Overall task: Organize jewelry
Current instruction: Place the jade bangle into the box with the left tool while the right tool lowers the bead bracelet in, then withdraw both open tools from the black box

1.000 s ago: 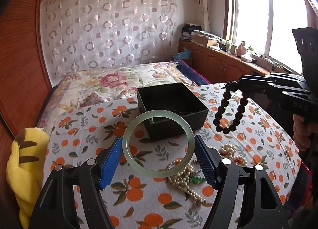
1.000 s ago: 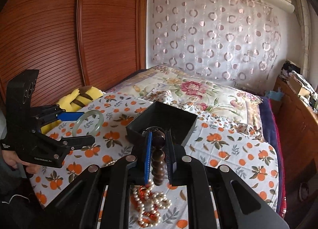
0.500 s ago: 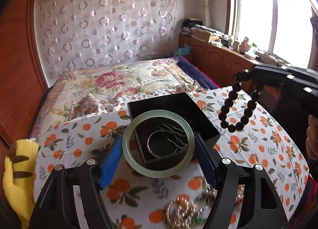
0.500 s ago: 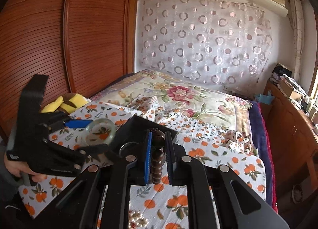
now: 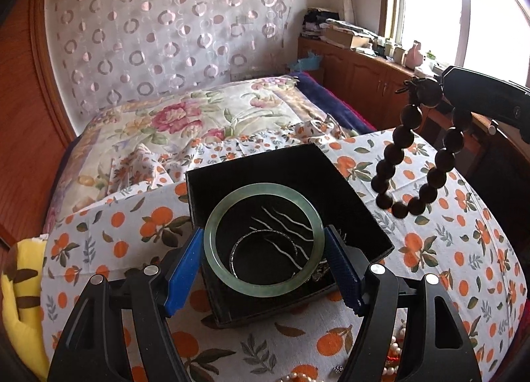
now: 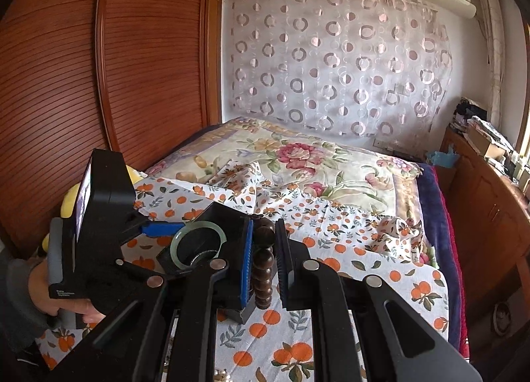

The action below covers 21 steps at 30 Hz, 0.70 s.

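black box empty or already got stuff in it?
Not empty: the open black box holds a thin silver bangle and wavy silver pins.

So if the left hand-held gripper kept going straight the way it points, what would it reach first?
Probably the black jewelry box: the left hand-held gripper holds the jade bangle over its opening, aimed at the silver pieces inside. Depth is uncertain.
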Each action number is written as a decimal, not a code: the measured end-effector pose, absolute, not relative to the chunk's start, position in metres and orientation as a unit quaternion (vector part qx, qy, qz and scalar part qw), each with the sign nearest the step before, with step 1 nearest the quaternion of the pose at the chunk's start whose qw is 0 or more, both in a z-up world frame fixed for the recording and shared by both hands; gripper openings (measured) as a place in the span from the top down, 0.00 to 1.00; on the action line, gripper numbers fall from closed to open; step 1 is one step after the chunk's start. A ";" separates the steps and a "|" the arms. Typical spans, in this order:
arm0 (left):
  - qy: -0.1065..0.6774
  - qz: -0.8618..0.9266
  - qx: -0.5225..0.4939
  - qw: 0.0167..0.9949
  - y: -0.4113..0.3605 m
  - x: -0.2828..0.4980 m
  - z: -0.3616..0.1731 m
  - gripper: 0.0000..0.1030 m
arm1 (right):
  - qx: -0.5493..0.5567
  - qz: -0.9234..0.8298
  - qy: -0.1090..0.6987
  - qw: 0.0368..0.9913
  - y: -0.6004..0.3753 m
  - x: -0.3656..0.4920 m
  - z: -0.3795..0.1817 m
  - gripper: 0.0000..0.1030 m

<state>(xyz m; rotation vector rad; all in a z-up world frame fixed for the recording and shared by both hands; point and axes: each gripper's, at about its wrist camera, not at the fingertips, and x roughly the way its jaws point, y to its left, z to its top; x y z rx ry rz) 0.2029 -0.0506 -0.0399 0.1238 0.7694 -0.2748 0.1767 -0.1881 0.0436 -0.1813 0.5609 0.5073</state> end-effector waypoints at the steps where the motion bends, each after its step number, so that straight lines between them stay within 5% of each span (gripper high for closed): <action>1: 0.373 -0.134 0.059 0.916 -0.050 0.202 -0.039 0.33 | -0.087 0.248 0.274 0.925 -0.188 0.178 0.043 0.86; 21: 0.324 -0.109 0.025 0.940 0.010 0.149 -0.001 0.30 | -0.100 0.260 0.266 0.923 -0.142 0.192 0.040 0.86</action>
